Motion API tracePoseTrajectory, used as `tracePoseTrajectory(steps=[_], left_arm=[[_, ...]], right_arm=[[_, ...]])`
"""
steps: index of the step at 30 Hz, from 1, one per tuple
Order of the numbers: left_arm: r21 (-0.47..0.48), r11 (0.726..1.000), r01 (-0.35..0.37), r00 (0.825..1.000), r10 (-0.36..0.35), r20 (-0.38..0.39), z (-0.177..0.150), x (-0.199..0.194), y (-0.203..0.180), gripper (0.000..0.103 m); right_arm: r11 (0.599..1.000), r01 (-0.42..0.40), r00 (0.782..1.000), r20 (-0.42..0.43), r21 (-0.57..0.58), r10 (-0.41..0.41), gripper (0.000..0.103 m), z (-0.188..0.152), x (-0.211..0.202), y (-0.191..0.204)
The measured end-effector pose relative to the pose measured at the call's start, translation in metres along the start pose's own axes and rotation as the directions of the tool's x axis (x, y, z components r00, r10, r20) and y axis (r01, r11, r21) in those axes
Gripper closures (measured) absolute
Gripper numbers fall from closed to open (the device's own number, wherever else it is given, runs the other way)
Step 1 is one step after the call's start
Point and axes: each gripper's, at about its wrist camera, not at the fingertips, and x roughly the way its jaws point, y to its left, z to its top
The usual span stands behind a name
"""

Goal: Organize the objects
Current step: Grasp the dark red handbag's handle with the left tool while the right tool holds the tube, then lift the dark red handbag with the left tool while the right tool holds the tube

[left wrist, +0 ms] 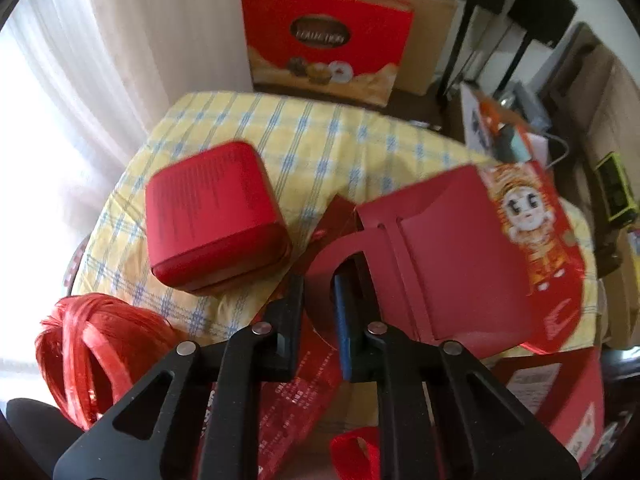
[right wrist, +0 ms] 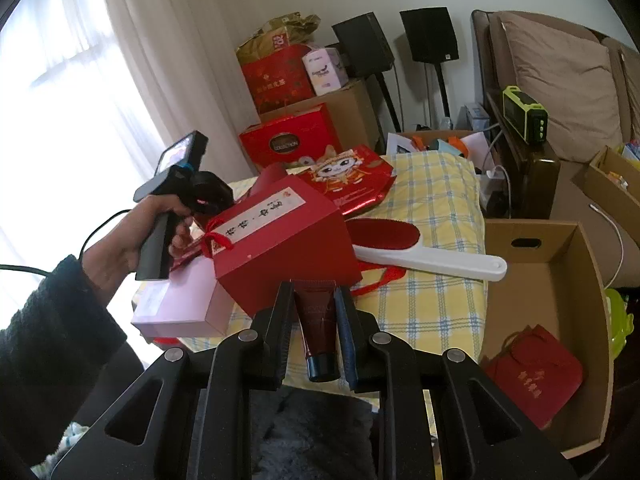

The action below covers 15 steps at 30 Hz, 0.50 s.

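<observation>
A red gift box [left wrist: 452,264] with a white label strip [right wrist: 256,216] stands on the yellow checked tablecloth [left wrist: 320,136]. My left gripper [left wrist: 320,292] is shut on the box's arched red handle [left wrist: 320,268], which runs between the two pads. In the right wrist view a person's hand [right wrist: 120,248] holds that gripper behind the box's left end, and its fingertips are hidden there. My right gripper [right wrist: 314,292] is shut on a dark red tube [right wrist: 318,328], cap end toward the camera, just in front of the gift box [right wrist: 280,256].
A red tin [left wrist: 212,216] and a ball of red raffia [left wrist: 96,356] lie left of the box. A red cartoon bag [right wrist: 348,176], a white-handled lint brush [right wrist: 432,260] and a pink box [right wrist: 180,312] share the table. An open carton [right wrist: 560,248] at right holds a small red bag [right wrist: 536,372].
</observation>
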Motion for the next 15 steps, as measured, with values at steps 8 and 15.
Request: tracePoseTrajectory(steps=[8,15], left_arm=[[0.071,0.997,0.039,0.987,-0.050,0.154,0.008,-0.079,-0.004,0.101],[0.158,0.984,0.079,0.968,-0.113,0.223,-0.009,-0.144,0.006,0.102]], right_arm=[[1.000,-0.006,1.000,0.008,-0.005,0.006,0.083,0.001,-0.002,0.006],[1.000,-0.030,0.999,0.032,-0.006,0.031,0.083,0.004,-0.011,0.013]])
